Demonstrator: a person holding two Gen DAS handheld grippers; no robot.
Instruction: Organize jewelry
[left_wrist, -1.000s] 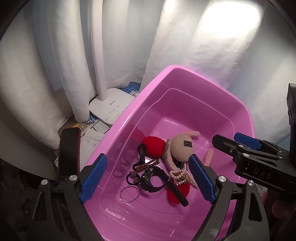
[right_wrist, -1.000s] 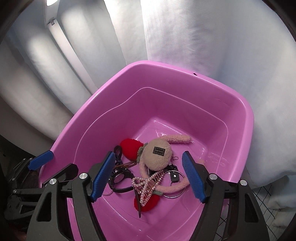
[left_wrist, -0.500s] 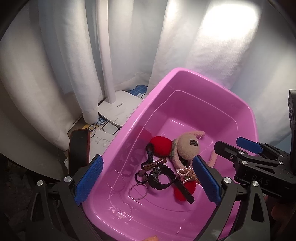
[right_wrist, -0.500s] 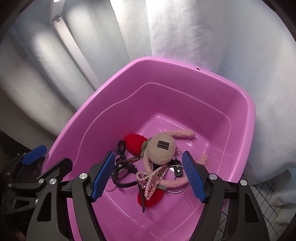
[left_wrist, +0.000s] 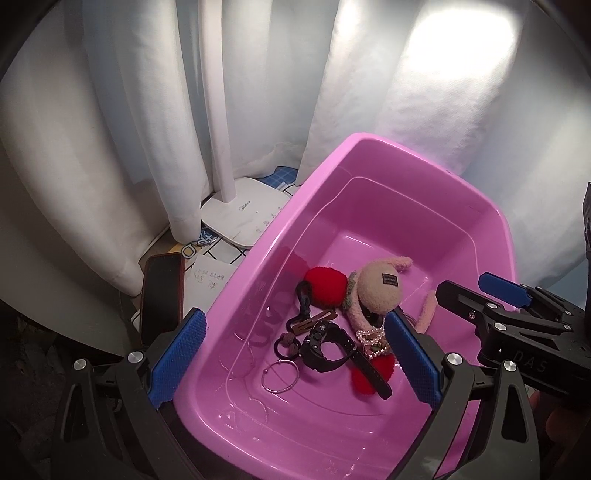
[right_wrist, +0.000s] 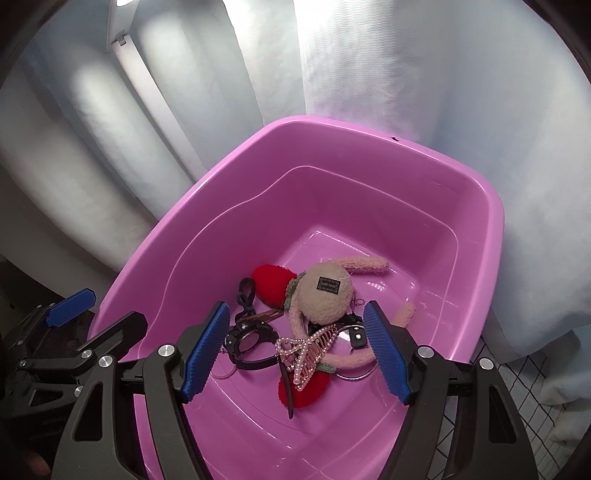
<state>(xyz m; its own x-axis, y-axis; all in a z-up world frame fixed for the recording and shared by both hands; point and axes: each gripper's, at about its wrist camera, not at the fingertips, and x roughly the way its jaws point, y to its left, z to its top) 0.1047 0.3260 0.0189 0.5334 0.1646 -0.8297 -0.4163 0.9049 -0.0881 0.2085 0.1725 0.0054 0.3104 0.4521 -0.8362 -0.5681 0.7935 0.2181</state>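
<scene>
A pink plastic tub (left_wrist: 399, 177) (right_wrist: 369, 147) holds a heap of accessories: a beige plush rabbit charm (left_wrist: 380, 290) (right_wrist: 325, 295), red pom-poms (left_wrist: 325, 286) (right_wrist: 273, 284), a black watch (left_wrist: 325, 349) (right_wrist: 251, 345), a pearl hair claw (right_wrist: 306, 354), a silver ring (left_wrist: 279, 376) and a black cord with a clip (left_wrist: 304, 299). My left gripper (left_wrist: 295, 358) is open and empty above the tub's near left part. My right gripper (right_wrist: 295, 347) is open and empty above the heap; it also shows in the left wrist view (left_wrist: 476, 299).
A white lamp base (left_wrist: 243, 218) with its pole stands left of the tub, against white curtains (left_wrist: 110, 110). A dark phone (left_wrist: 162, 295) lies by the tub's left rim on papers. A grid-patterned surface (right_wrist: 524, 398) shows at the right.
Both grippers have pulled back and up from the tub, so the heap looks smaller and farther. Nothing was taken hold of; the items lie as before.
</scene>
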